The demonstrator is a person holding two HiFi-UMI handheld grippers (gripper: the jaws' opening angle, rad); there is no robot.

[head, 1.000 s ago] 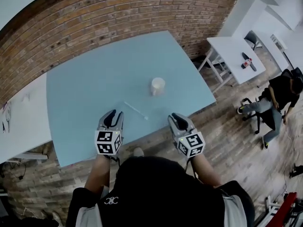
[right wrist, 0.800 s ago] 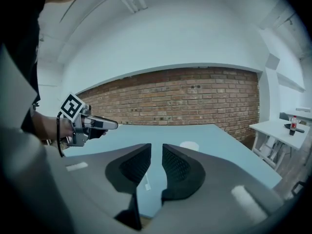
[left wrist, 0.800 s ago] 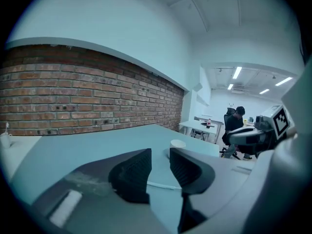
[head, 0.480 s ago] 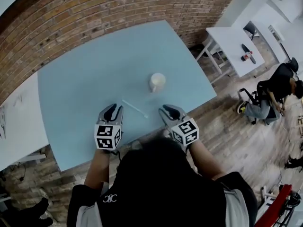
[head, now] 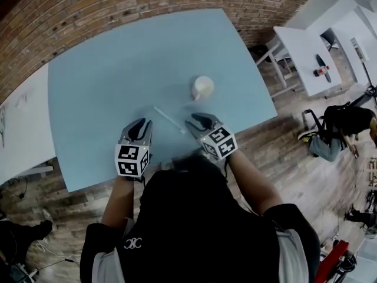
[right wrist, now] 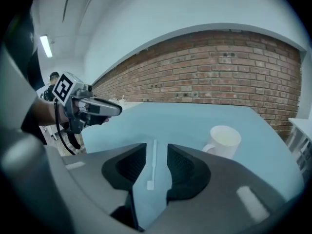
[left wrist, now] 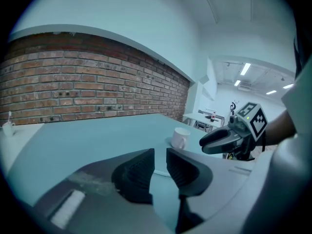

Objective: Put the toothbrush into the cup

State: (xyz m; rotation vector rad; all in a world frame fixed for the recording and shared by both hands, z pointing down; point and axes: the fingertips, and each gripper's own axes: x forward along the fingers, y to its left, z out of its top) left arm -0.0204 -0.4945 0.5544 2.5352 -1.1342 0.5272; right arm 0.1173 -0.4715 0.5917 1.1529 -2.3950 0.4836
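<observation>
A thin white toothbrush [head: 169,119] lies flat on the blue table [head: 106,81], with a white cup [head: 202,88] standing upright to its far right. My right gripper [head: 191,121] hovers at the brush's near end. In the right gripper view the toothbrush [right wrist: 152,167] lies on the table in line with the gap of the gripper [right wrist: 156,149]. Those jaws have just been opening and the pads do not touch the brush. The cup [right wrist: 222,141] is ahead to the right. My left gripper [head: 140,127] is left of the brush; its jaws have just been closing, and nothing shows between them.
A brick wall [head: 118,5] runs behind the table. White side tables [head: 306,52] stand to the right, with a seated person [head: 347,122] beyond them. Another white table [head: 17,134] adjoins the left. The table's near edge is just under both grippers.
My right gripper has moved left and forward over the table to the toothbrush's near end, and its jaws have widened. The left gripper sank slightly. Toothbrush and cup have not moved on the table.
</observation>
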